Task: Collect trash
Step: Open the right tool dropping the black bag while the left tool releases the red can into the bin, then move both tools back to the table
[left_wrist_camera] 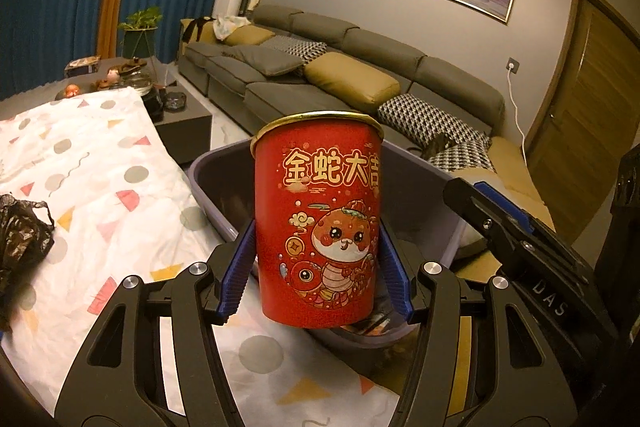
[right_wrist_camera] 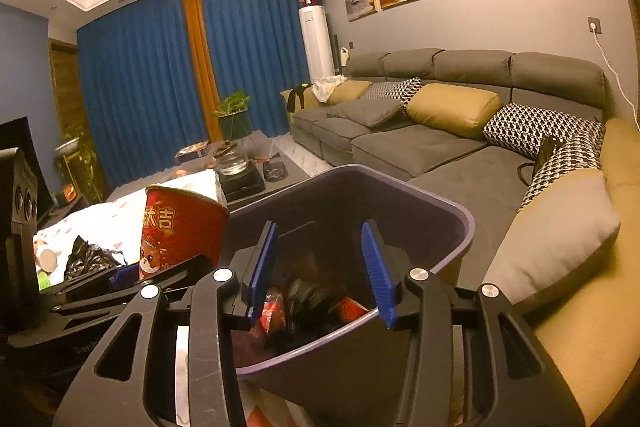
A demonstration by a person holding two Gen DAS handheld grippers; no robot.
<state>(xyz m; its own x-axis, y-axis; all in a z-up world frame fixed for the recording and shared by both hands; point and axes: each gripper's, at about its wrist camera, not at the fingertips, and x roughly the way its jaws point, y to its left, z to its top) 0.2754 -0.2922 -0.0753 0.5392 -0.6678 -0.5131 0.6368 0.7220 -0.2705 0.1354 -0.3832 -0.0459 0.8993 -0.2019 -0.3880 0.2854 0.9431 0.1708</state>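
Note:
My left gripper (left_wrist_camera: 316,267) is shut on a red paper cup (left_wrist_camera: 318,223) with a gold rim and a cartoon snake. It holds the cup upright above the near edge of a grey-purple trash bin (left_wrist_camera: 208,171). The cup also shows in the right wrist view (right_wrist_camera: 180,227), left of the bin (right_wrist_camera: 460,223). My right gripper (right_wrist_camera: 320,267) is open and empty, its blue pads over the bin's mouth. Red and black trash (right_wrist_camera: 304,303) lies inside the bin. A crumpled black plastic bag (left_wrist_camera: 20,239) lies on the patterned tablecloth (left_wrist_camera: 100,167).
A grey sectional sofa (left_wrist_camera: 340,67) with cushions stands behind and right of the bin. A low coffee table (left_wrist_camera: 176,115) with a kettle and small items lies beyond the cloth. A white cup (right_wrist_camera: 48,259) lies near the black bag (right_wrist_camera: 92,259).

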